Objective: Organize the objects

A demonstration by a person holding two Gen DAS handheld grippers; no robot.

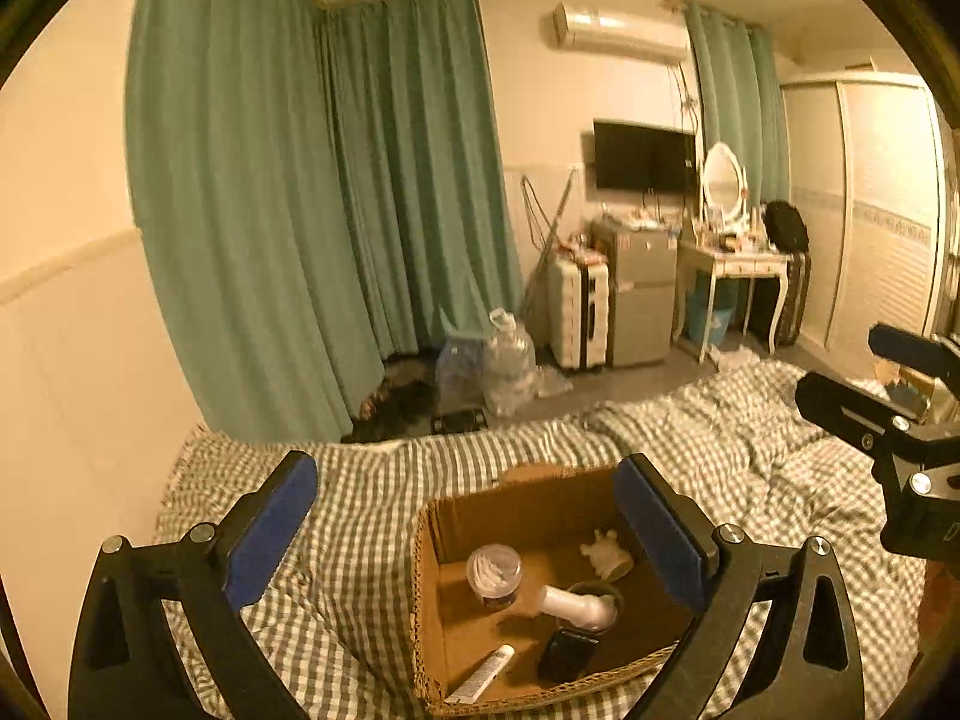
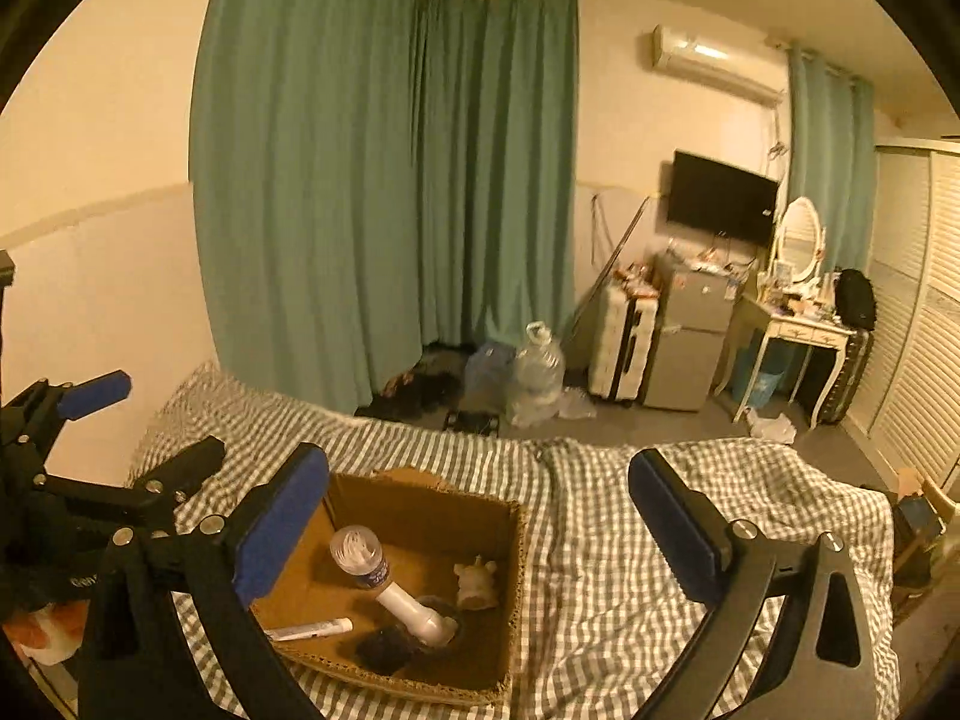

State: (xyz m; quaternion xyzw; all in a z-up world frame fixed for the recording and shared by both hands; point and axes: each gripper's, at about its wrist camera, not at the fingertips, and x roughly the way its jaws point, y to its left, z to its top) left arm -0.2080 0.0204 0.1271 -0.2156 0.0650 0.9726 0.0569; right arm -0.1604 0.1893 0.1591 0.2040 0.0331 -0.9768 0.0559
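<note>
Hovering over the cardboard box [image 1: 432,600], left gripper [image 1: 468,510] and right gripper [image 2: 480,516] both spread, holding nothing.
Inside the box: bottle [image 2: 359,555], tube [image 2: 312,630], figurine [image 2: 477,585]. Advise descending vertically, clear of the box walls.

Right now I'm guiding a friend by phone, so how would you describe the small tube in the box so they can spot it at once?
Find the open cardboard box on the checked bedspread. The tube lies flat on the box floor in the near corner, beside the dark object. It is the only thin, white, flat-lying thing with printing; the clear bottle stands upright.
</note>
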